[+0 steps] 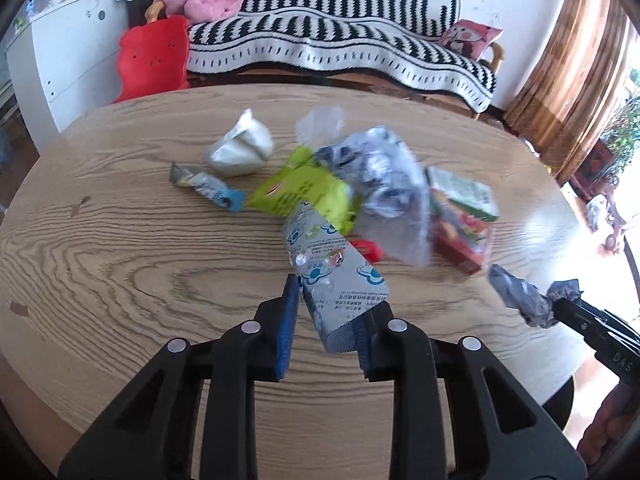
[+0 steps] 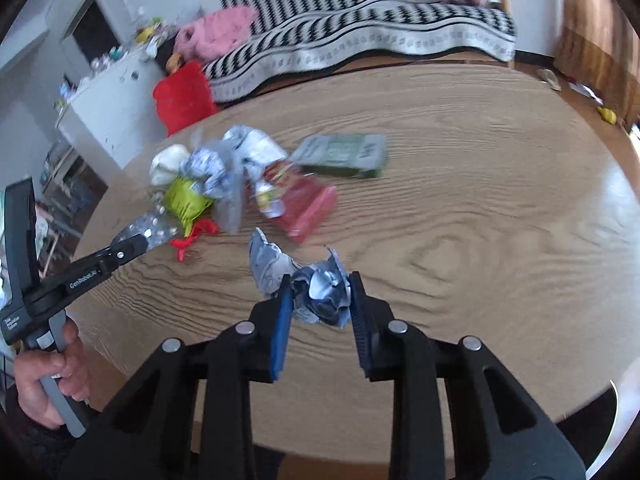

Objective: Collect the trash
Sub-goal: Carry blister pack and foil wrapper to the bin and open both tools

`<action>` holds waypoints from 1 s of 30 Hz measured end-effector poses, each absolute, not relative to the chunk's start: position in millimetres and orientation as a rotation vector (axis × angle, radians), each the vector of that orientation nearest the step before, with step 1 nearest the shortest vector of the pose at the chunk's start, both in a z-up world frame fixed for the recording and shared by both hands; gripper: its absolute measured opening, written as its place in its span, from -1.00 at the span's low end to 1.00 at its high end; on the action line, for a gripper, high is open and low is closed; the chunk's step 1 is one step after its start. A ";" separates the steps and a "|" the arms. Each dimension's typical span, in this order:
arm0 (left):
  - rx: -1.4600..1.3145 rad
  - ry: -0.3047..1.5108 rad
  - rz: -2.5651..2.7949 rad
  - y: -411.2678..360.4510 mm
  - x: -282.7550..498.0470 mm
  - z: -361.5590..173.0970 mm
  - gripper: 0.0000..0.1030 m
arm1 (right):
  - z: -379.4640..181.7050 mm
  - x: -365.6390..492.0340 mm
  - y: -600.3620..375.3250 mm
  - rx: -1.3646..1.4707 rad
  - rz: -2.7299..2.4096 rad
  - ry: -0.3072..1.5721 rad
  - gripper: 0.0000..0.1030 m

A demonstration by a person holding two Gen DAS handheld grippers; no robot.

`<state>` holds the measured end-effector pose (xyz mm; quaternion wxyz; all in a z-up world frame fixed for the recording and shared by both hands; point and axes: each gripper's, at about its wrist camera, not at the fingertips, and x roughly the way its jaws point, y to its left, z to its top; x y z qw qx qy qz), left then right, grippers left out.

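Observation:
My left gripper (image 1: 334, 304) is shut on a silver pill blister pack (image 1: 328, 268) with blue print, held just above the round wooden table (image 1: 120, 240). My right gripper (image 2: 320, 292) is shut on a crumpled grey-blue wrapper (image 2: 316, 288); in the left wrist view that same wrapper (image 1: 520, 296) shows at the right. A pile of trash lies on the table: a lime-green packet (image 1: 304, 192), a clear plastic bag (image 1: 384, 176), a red and green carton (image 1: 460, 216), a white crumpled tissue (image 1: 244, 148), a small snack wrapper (image 1: 208, 188) and a red scrap (image 1: 368, 250).
A green flat box (image 2: 344, 156) lies beyond the pile in the right wrist view. Behind the table stand a sofa with a black-and-white throw (image 1: 340, 40), a red plastic chair (image 1: 156, 56) and a white cabinet (image 1: 60, 52). A person's hand (image 2: 52, 376) holds the left gripper's handle.

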<state>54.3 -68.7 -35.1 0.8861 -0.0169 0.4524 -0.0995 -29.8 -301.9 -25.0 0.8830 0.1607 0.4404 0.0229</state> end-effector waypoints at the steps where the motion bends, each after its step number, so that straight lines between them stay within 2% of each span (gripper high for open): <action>1: -0.044 0.934 -0.224 -73.4 49.7 -31.0 -0.52 | -22.8 -38.9 -313.2 0.346 0.031 0.908 -0.46; 9: -0.014 0.863 -0.390 -151.9 16.7 -8.9 -0.52 | -16.9 -120.3 -409.9 0.431 -0.133 0.858 -0.46; 20: 0.191 0.851 -0.819 -351.8 -97.0 -36.1 -0.52 | -45.6 -263.2 -528.0 0.558 -0.416 0.843 -0.46; 26: 0.293 0.875 -0.980 -423.5 -156.9 -70.1 -0.52 | -80.7 -324.2 -570.7 0.600 -0.543 0.912 -0.46; 30: 0.336 0.887 -1.036 -449.6 -179.6 -86.1 -0.52 | -115.8 -349.8 -590.4 0.625 -0.625 1.032 -0.45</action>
